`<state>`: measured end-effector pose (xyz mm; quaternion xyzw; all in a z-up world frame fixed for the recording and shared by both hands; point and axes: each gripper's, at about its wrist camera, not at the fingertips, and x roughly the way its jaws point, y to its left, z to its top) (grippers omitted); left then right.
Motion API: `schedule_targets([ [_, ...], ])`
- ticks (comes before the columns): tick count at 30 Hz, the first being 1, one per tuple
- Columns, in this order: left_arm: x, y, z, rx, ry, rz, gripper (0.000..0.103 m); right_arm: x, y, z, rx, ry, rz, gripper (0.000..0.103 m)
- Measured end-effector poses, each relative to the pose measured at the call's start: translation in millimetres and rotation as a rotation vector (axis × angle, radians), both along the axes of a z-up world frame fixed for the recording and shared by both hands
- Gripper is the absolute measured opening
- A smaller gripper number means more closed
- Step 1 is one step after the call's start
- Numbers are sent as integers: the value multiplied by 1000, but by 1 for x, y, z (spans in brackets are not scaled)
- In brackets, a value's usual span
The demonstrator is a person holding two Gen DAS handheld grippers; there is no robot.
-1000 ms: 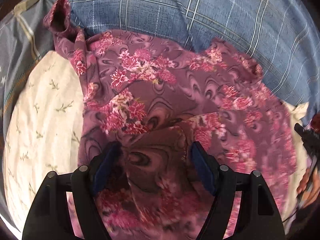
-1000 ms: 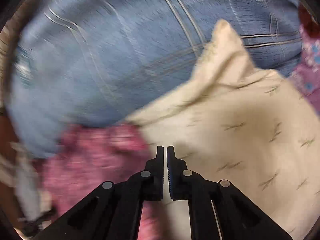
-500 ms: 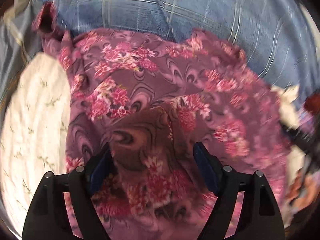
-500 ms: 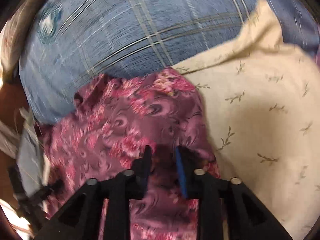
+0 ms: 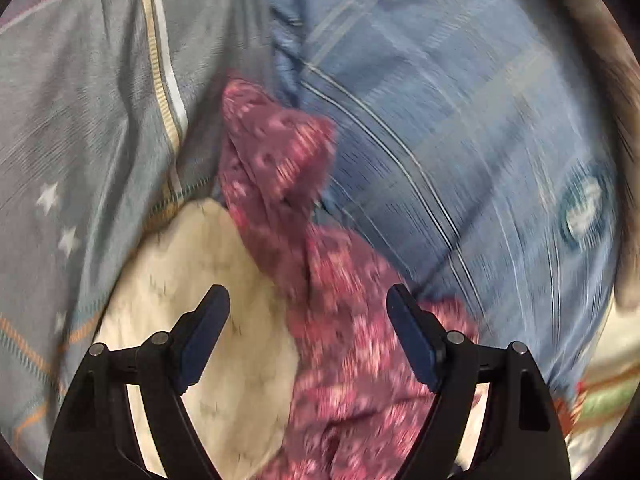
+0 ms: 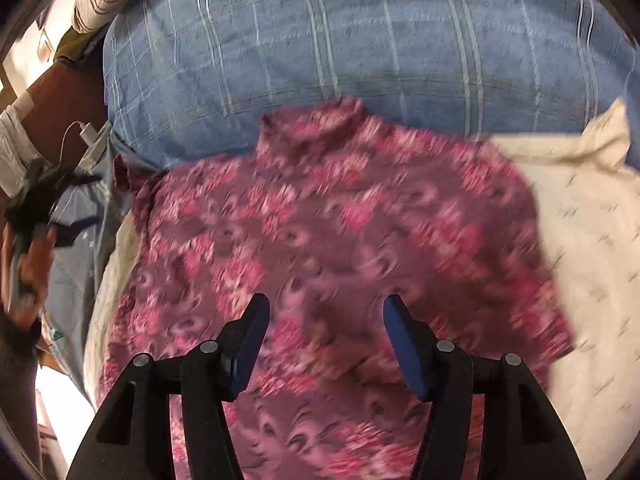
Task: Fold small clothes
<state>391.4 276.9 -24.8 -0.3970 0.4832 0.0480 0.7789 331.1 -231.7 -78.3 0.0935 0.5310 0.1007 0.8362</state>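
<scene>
Purple floral top point(image 6: 340, 220) lies on the cream sheet point(image 6: 592, 240); your left tongs point(image 5: 308, 320) and right tongs point(image 6: 326, 332) both gape, gripping nothing.

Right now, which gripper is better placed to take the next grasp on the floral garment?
Right. The right gripper hangs open over the spread floral garment; the left gripper, also open, sees only its narrow bunched edge.
</scene>
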Motion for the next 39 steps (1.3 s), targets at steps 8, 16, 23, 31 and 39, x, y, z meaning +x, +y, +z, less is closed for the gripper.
schedule_targets([
  [8, 63, 20, -42, 15, 88, 73, 52, 0, 7, -24, 53, 43, 28, 64],
  [16, 43, -47, 30, 19, -79, -54, 5, -8, -10, -22, 138, 21, 0, 62],
  [23, 10, -192, 127, 5, -254, -321, 6, -48, -55, 1, 197, -20, -82, 62],
  [31, -25, -419, 40, -114, -59, -594, 6, -116, -150, 9, 213, 13, -241, 64],
  [39, -84, -432, 37, -205, -38, -718, 28, -135, -185, 17, 266, -24, -328, 64],
])
